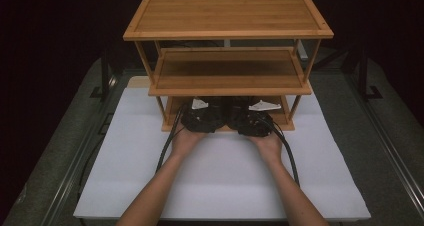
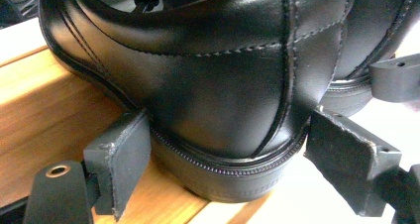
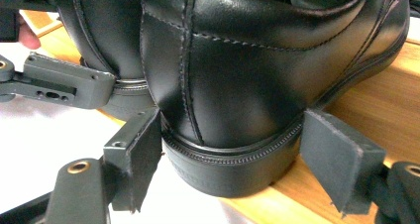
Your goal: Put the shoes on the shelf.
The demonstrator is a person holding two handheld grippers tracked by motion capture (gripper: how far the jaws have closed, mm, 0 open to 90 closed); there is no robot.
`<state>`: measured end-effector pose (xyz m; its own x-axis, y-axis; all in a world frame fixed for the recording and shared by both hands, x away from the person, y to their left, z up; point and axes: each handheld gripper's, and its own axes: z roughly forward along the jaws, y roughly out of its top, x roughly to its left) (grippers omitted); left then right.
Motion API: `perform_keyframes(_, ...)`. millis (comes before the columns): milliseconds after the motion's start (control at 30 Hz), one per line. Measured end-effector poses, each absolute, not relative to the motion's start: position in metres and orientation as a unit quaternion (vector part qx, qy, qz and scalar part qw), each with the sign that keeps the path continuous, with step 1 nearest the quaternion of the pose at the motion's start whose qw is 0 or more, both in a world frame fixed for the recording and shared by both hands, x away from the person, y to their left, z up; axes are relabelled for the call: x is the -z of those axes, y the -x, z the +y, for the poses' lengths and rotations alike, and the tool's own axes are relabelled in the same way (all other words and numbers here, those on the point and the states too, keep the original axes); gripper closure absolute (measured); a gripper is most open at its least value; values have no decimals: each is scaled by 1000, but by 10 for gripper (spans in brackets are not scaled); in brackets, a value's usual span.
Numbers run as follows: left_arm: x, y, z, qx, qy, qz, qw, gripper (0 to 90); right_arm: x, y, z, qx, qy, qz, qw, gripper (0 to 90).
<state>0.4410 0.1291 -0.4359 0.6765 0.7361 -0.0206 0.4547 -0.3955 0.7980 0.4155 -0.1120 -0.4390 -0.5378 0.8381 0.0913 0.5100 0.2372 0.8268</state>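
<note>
Black leather takes up most of both gripper views: two dress shoes stand side by side, heels toward the person, on the lowest board of a bamboo shelf rack [image 1: 227, 16]. In the high view the rack sits at the centre top of the frame on a white mat [image 1: 220, 186], and the shoes lie hidden in the shadow under its middle board, at mid-frame.

In the left gripper view the left shoe [image 2: 213, 85] rises from the lower centre to the top edge, its heel overhanging the front edge of the wooden board [image 2: 44, 115]. The left gripper [image 2: 225, 157] has its jaws on either side of the heel, each pad against the sole rim; whether they press or merely touch I cannot tell. The heel of the other shoe shows at the upper right.

In the right gripper view the right shoe [image 3: 233, 80] stands in the same way at centre frame, and the right gripper [image 3: 230, 157] brackets its heel, pads close at the rim on both sides, the grip again uncertain. One jaw of the left gripper shows at the left edge.

In the high view both hands hold the grippers level at the rack's bottom tier, close beside each other.
</note>
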Motion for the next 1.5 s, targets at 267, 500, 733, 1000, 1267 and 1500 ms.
perform_keyframes(267, 435, -455, 130, -202, -837, 334, 384, 178, 441, -426, -113, -427, -453, 760, 185, 249)
perform_keyframes(500, 437, -456, 129, -204, -834, 337, 386, 178, 443, -432, -117, -432, -436, 765, 196, 248)
perform_keyframes(733, 437, -459, 129, -212, -837, 327, 384, 178, 444, -435, -117, -432, -436, 765, 196, 248)
perform_keyframes(1000, 433, -462, 140, -212, -844, 313, 380, 179, 441, -433, -121, -434, -444, 761, 188, 251)
perform_keyframes(1267, 427, -446, 142, -162, -810, 375, 420, 159, 431, -427, -132, -439, -448, 761, 166, 165)
perform_keyframes(1500, 420, -433, 156, -154, -818, 361, 420, 124, 419, -417, -139, -433, -444, 767, 165, 108)
